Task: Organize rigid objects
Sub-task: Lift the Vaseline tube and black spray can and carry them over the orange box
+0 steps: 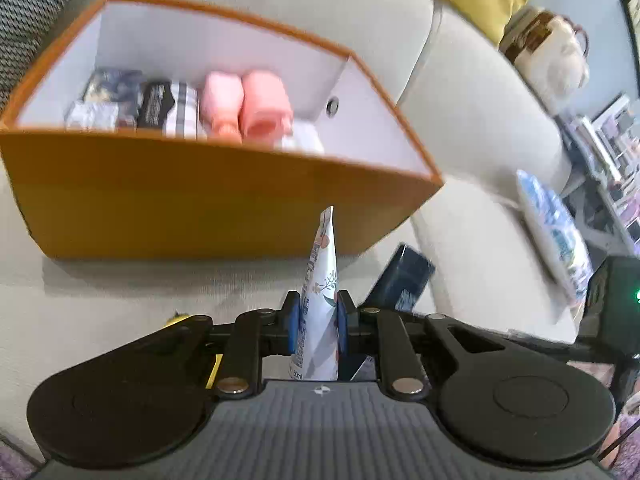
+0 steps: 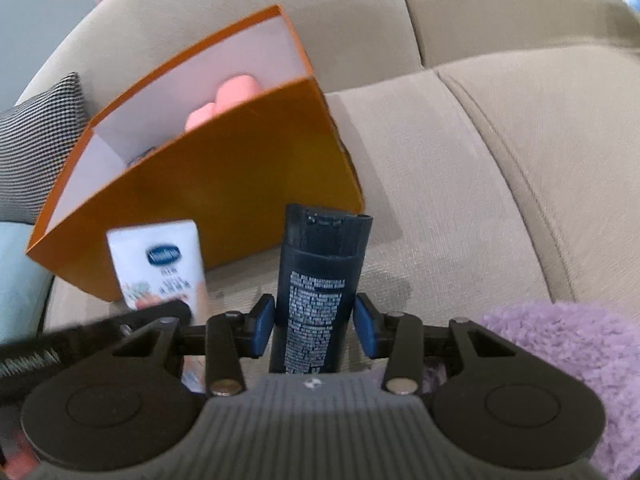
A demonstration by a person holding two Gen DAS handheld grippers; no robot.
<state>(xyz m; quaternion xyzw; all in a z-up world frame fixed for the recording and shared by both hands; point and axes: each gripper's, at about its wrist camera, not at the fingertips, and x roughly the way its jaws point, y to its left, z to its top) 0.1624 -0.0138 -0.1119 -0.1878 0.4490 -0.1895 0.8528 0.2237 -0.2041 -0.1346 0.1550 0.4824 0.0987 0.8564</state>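
Home living room: beige sofa (image 2: 500, 120), houndstooth cushion (image 2: 36, 140).

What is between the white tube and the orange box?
Only bare sofa cushion. The left wrist view shows the white tube in the left gripper, short of the orange box.

Beige sofa (image 2: 500, 128); houndstooth cushion (image 2: 40, 136); purple fuzzy fabric (image 2: 560, 344).
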